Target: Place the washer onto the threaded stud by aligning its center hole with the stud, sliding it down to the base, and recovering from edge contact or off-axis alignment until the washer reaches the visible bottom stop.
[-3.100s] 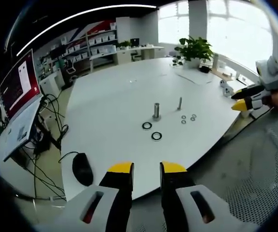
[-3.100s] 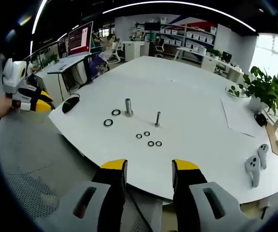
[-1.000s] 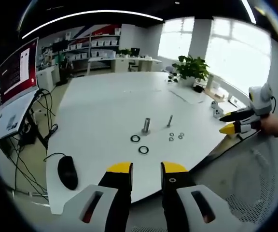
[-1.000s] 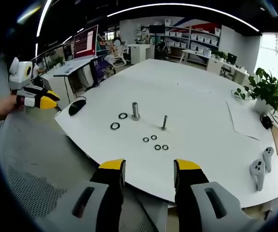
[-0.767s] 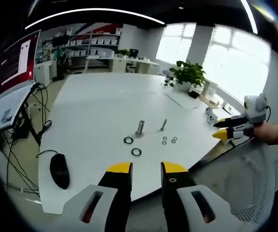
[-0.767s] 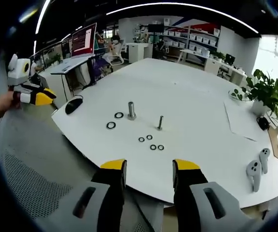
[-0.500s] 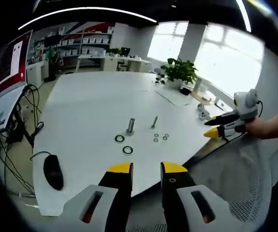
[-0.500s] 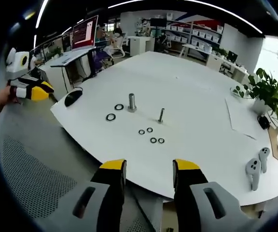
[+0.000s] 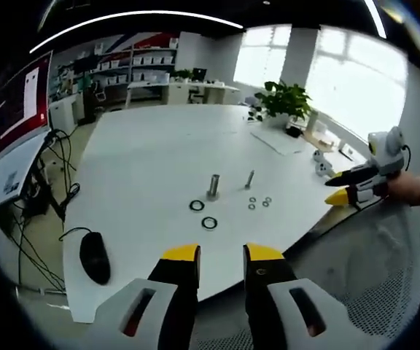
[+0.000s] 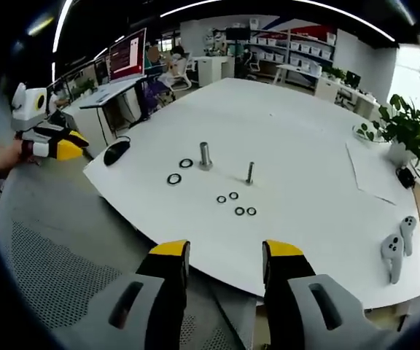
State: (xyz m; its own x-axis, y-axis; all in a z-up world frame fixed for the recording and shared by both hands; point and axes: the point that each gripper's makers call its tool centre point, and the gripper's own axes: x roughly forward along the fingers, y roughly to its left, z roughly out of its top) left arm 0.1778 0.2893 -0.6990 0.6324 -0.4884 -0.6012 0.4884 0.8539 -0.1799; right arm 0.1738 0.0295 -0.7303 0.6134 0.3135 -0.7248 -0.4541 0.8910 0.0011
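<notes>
On the white table (image 9: 152, 153) a thick threaded stud (image 9: 214, 186) stands upright, with a thin stud (image 9: 249, 179) beside it. Two large dark washers (image 9: 197, 205) (image 9: 209, 222) lie flat near the thick stud, and several small washers (image 9: 259, 203) lie near the thin one. My left gripper (image 9: 222, 255) is open and empty, back from the table's edge. In the right gripper view the thick stud (image 10: 205, 155), thin stud (image 10: 250, 173), large washers (image 10: 173, 179) and small washers (image 10: 236, 204) show again. My right gripper (image 10: 226, 251) is open and empty, also off the table.
A black mouse (image 9: 93, 257) lies near the table's edge, with a monitor (image 9: 20, 117) beyond it. A potted plant (image 10: 407, 131), paper sheet (image 10: 374, 171) and white controllers (image 10: 396, 255) sit at the far side. A mesh chair seat (image 10: 49, 277) lies below the grippers.
Both views have swung a little with the hands. The studs and washers lie where they were, and both grippers stay open off the table.
</notes>
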